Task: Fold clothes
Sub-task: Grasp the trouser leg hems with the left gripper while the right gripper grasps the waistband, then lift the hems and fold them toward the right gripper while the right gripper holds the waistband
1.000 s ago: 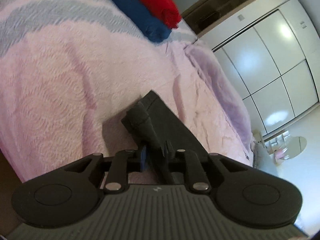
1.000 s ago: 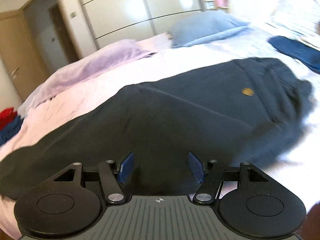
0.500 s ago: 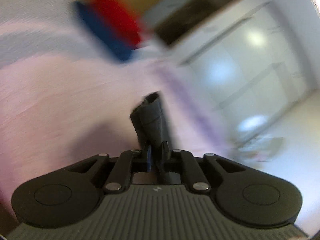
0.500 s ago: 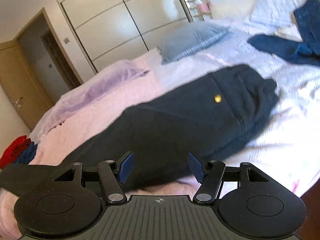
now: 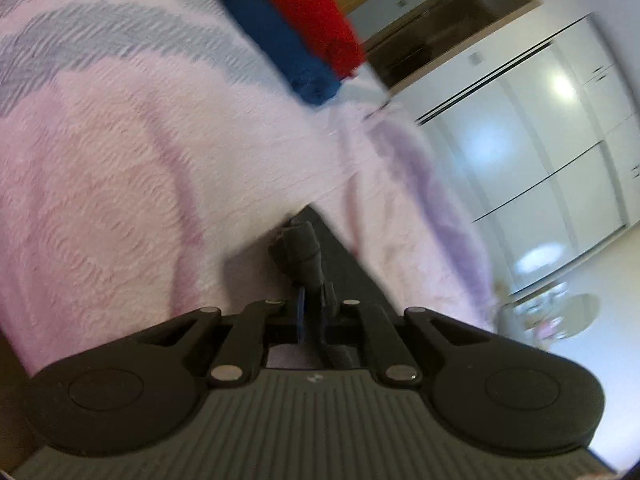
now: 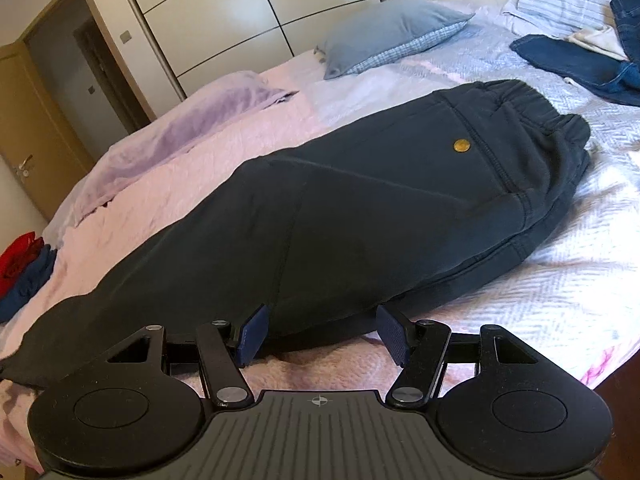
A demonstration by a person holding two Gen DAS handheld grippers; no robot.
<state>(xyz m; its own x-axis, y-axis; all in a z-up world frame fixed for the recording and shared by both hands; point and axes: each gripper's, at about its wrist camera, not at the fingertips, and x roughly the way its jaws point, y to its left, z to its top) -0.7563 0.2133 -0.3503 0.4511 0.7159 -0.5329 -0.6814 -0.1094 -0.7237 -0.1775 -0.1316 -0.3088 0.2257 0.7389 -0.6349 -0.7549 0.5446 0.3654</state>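
Dark navy trousers [image 6: 360,200] lie stretched along the pink bedspread, folded lengthwise, waistband at the right, a small gold button on the back. My right gripper [image 6: 320,330] stands open at the near edge of the trousers, its blue pads [image 6: 252,334] apart and nothing pinched between them. In the left wrist view my left gripper [image 5: 314,304] is shut on the bunched hem of a trouser leg [image 5: 300,248], which sticks up past the fingertips; more dark cloth runs down to the right behind it.
A blue garment [image 5: 276,40] and a red one [image 5: 308,12] lie folded at the bed's far end. A lilac blanket [image 6: 176,128], a grey-blue pillow [image 6: 384,32] and loose denim clothes [image 6: 576,64] sit along the bed. White wardrobe doors [image 5: 520,136] and a wooden door [image 6: 24,112] stand beyond.
The right gripper has drawn back from over the trousers, so their near edge and more of the bed now show. The left view swung and blurred, then settled, still gripping the hem.
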